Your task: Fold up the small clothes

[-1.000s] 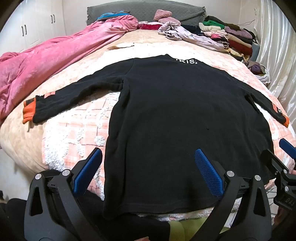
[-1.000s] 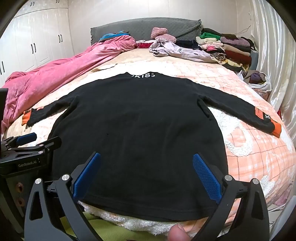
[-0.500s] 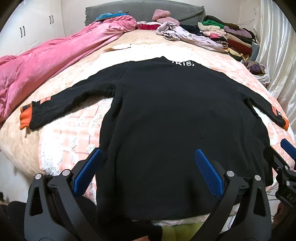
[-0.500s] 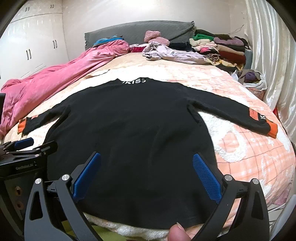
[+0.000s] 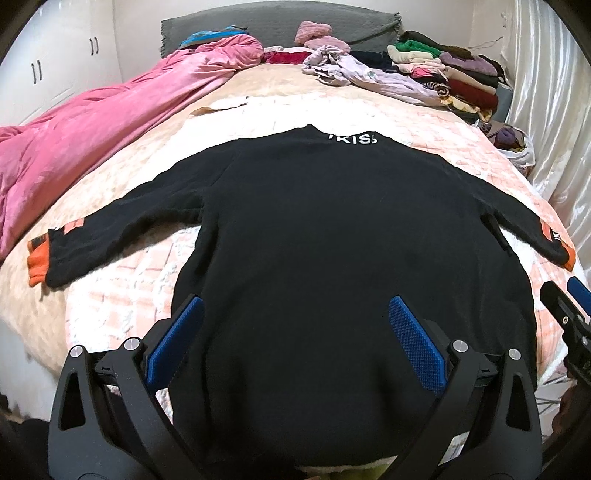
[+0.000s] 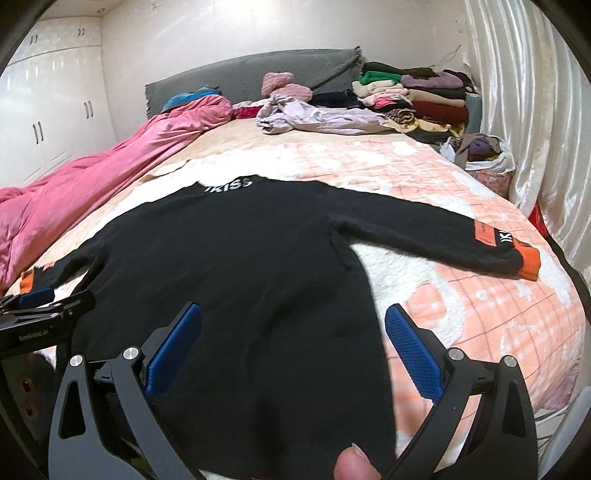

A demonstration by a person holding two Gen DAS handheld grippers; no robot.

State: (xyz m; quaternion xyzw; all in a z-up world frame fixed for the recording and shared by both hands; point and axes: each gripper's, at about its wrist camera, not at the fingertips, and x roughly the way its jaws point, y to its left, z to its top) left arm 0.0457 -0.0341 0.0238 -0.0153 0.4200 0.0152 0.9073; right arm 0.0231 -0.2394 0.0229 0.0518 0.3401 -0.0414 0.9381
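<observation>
A black long-sleeved sweater (image 5: 325,240) (image 6: 236,266) lies flat, back up, on the bed, with white letters at the collar (image 5: 352,139). Both sleeves spread sideways; the left cuff (image 5: 38,258) and the right cuff (image 6: 528,260) are orange. My left gripper (image 5: 293,332) hovers open over the lower left part of the sweater near the hem. My right gripper (image 6: 293,339) is open above the lower right part. Neither holds cloth. The hem lies under the gripper bodies.
A pink quilt (image 5: 96,125) runs along the bed's left side. A lilac garment (image 6: 317,118) and stacked folded clothes (image 6: 417,99) sit near the grey headboard (image 5: 280,22). A bag of clothes (image 6: 484,151) and a curtain (image 6: 535,110) are on the right. A fingertip (image 6: 354,465) shows below.
Both grippers have lifted and tilted, the right one more, so the sweater sits lower and nearer in view. The sweater has not moved and both grippers stay open.
</observation>
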